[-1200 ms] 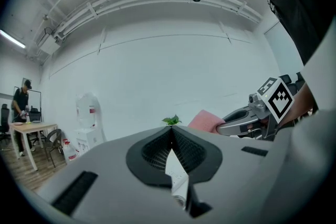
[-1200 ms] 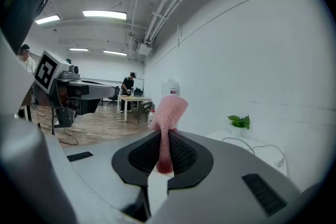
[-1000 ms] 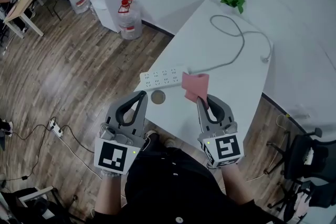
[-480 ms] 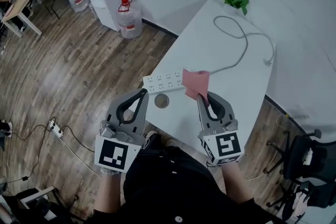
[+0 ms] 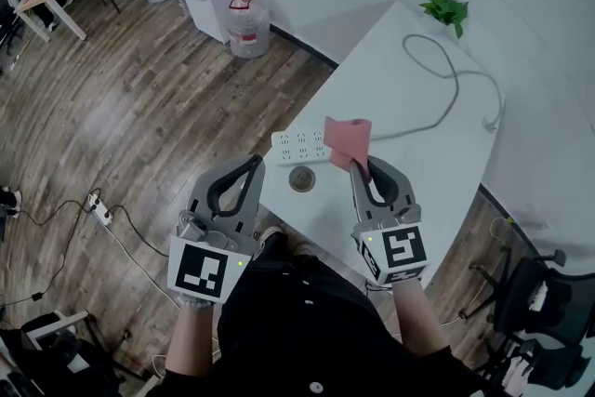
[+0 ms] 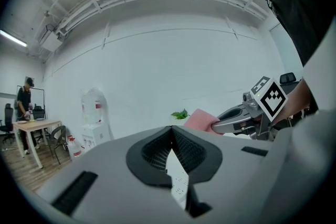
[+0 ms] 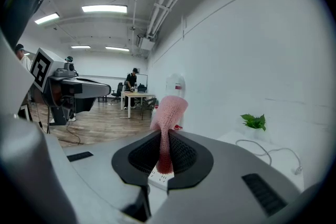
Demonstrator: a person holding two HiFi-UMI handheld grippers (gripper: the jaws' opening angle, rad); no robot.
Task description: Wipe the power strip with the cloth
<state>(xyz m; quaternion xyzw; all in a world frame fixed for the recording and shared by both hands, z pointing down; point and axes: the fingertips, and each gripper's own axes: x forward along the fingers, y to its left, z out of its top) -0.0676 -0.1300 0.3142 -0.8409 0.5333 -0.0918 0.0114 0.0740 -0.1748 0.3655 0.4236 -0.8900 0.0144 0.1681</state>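
Head view: the cloth (image 5: 348, 137), pinched in the right claw (image 5: 359, 170), has crept over the right end of the power strip (image 5: 299, 145) on the surface (image 5: 409, 107), so wiping looks about to start. Left gripper view: the left claw (image 6: 171, 132) is closed and empty. Right gripper view: the cloth is clamped, with the strip just beyond.

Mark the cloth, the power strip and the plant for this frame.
cloth (image 5: 349, 139), head view, middle of the pink fabric.
power strip (image 5: 297, 146), head view, socket face left of the cloth.
plant (image 5: 444, 6), head view, green leaves.
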